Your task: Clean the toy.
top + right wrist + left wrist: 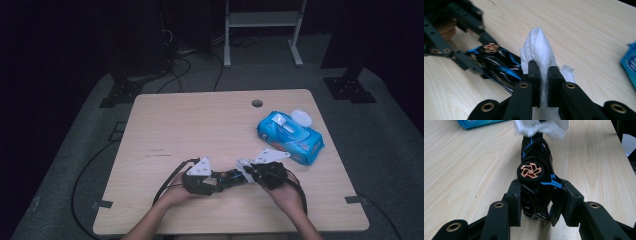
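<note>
A black and blue toy car (536,173) with copper wheels lies on its side, and my left gripper (541,207) is shut on its rear end. In the high view the toy car (229,176) sits between both hands near the table's front edge, with the left gripper (216,184) at its left. My right gripper (544,85) is shut on a white wet wipe (537,47), which touches the car's front end (506,67). The same wipe (541,127) hangs over the car's nose in the left gripper view. The right gripper (251,172) meets the car from the right.
A blue pack of wet wipes (290,136) with its white lid open lies at the right on the wooden table (200,120). A round cable hole (257,103) sits near the far edge. Cables trail off the table's left front.
</note>
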Available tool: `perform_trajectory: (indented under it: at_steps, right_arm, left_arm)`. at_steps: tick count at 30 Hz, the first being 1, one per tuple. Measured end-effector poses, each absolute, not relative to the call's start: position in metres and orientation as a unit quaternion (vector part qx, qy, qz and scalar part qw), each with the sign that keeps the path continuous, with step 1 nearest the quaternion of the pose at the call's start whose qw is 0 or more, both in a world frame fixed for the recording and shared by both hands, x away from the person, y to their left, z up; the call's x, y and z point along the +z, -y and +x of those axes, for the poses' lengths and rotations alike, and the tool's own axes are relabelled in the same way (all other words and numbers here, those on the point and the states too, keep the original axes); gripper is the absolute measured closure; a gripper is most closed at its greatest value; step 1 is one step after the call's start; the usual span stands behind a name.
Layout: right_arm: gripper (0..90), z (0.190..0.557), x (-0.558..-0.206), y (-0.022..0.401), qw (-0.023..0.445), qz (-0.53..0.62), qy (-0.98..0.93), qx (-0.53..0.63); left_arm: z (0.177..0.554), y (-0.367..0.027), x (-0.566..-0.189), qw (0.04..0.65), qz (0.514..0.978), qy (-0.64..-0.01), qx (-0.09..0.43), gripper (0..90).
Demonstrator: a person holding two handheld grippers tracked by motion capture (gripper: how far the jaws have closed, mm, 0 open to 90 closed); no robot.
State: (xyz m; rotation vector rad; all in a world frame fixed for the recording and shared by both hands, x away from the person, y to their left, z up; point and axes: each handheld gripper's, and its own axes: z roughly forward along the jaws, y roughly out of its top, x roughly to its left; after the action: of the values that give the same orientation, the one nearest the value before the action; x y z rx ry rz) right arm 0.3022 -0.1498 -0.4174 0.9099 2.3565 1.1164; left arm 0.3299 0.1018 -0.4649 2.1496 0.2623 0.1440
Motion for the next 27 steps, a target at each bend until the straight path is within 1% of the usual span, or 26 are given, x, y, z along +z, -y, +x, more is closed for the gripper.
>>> perform_trajectory:
  at_steps: [3, 8, 11, 14, 18, 20, 23, 25, 26, 27]
  right_arm:
    - [83.9, 0.303, -0.417, 0.151, 0.184, 0.326, -0.838, 0.398]
    - [83.9, 0.307, -0.418, 0.168, 0.188, 0.355, -0.826, 0.395]
    - [83.9, 0.304, -0.417, 0.160, 0.185, 0.342, -0.831, 0.398]
    - [83.9, 0.303, -0.416, 0.152, 0.192, 0.327, -0.840, 0.389]
    - [84.0, 0.308, -0.417, 0.166, 0.186, 0.350, -0.829, 0.394]
    - [84.0, 0.310, -0.418, 0.173, 0.192, 0.359, -0.825, 0.393]
    - [84.0, 0.311, -0.417, 0.175, 0.191, 0.363, -0.823, 0.394]
    - [84.0, 0.310, -0.416, 0.173, 0.188, 0.363, -0.823, 0.394]
    - [83.9, 0.308, -0.416, 0.167, 0.163, 0.353, -0.822, 0.415]
    - [83.9, 0.307, -0.416, 0.163, 0.157, 0.348, -0.824, 0.419]
  left_arm:
    - [0.329, -0.101, -0.465, 0.468, 0.875, -0.106, 0.060, 57.7]
    - [0.329, -0.101, -0.465, 0.466, 0.876, -0.105, 0.062, 57.7]
    - [0.329, -0.101, -0.465, 0.464, 0.877, -0.103, 0.063, 57.6]
    - [0.329, -0.102, -0.464, 0.461, 0.879, -0.101, 0.064, 57.6]
    - [0.329, -0.102, -0.464, 0.461, 0.879, -0.101, 0.064, 57.6]
    - [0.329, -0.102, -0.464, 0.461, 0.879, -0.102, 0.066, 57.7]
    - [0.329, -0.101, -0.464, 0.460, 0.880, -0.100, 0.067, 57.7]
    - [0.329, -0.102, -0.465, 0.462, 0.878, -0.102, 0.064, 57.6]
    - [0.330, -0.102, -0.465, 0.462, 0.879, -0.103, 0.064, 57.6]
    - [0.330, -0.102, -0.465, 0.462, 0.878, -0.103, 0.064, 57.6]
